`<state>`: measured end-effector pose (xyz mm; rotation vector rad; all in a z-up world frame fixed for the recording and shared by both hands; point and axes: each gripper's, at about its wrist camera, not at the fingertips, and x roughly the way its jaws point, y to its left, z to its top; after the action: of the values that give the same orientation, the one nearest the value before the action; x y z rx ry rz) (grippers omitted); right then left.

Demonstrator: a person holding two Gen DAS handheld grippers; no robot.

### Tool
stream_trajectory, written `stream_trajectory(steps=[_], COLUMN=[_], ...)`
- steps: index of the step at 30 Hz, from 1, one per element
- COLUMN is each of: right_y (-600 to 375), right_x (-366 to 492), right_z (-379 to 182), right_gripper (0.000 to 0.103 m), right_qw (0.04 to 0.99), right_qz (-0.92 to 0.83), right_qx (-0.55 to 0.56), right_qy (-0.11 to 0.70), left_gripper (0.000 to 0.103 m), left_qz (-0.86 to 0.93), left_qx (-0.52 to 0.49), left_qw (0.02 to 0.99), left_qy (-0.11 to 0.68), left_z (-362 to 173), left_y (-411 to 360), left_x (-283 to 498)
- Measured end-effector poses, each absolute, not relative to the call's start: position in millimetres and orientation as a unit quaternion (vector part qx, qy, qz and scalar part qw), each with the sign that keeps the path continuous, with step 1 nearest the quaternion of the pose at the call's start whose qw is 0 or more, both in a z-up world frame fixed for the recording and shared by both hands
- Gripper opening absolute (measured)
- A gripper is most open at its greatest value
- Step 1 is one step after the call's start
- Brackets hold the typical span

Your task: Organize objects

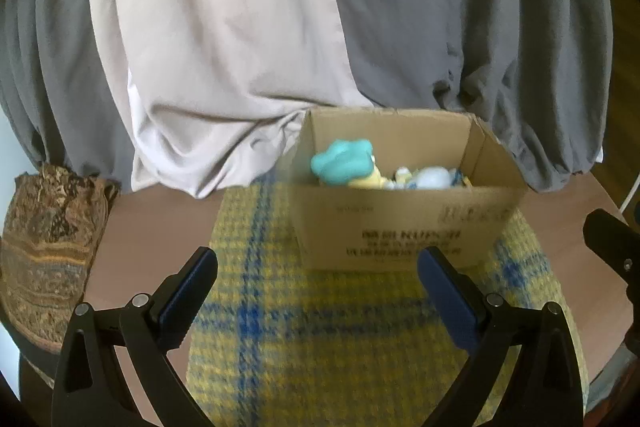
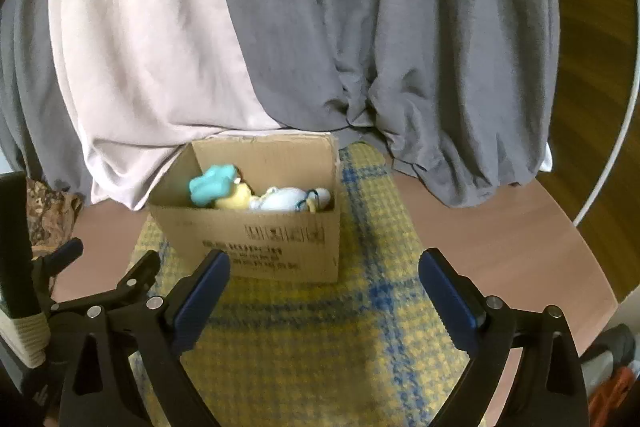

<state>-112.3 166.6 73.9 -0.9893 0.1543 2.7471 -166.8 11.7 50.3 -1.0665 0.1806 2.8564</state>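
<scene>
An open cardboard box (image 1: 400, 227) stands on a yellow and blue plaid mat (image 1: 320, 327) on a round brown table. Inside lie a teal toy (image 1: 344, 163), a pale yellow toy (image 2: 236, 199) and a white and light blue toy (image 2: 288, 203). The box also shows in the right wrist view (image 2: 260, 243). My left gripper (image 1: 318, 267) is open and empty, just short of the box's near wall. My right gripper (image 2: 324, 269) is open and empty in front of the box. The left gripper also shows at the left edge of the right wrist view (image 2: 108, 259).
Grey (image 1: 440, 27) and pale pink (image 1: 208, 47) curtains hang down onto the table behind the box. A brown patterned cloth (image 1: 48, 247) lies at the table's left edge. A white cable (image 2: 616, 131) runs over the wooden floor at the right.
</scene>
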Motion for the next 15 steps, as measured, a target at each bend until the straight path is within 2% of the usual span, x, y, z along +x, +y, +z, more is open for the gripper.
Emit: stream_trajectory(steps=[15], right_y=[170.6], right_x=[-52.1], right_z=[47.6], right_gripper=[0.097], right_qw=[0.123], right_qz=[0.928], right_qx=[-0.346], right_qy=[0.054], left_gripper=[0.102], left_qz=[0.926], left_qx=[-0.374], left_qw=[0.037], left_qy=[0.040], left_z=[18.7], left_y=[10.8], left_x=[-110.7])
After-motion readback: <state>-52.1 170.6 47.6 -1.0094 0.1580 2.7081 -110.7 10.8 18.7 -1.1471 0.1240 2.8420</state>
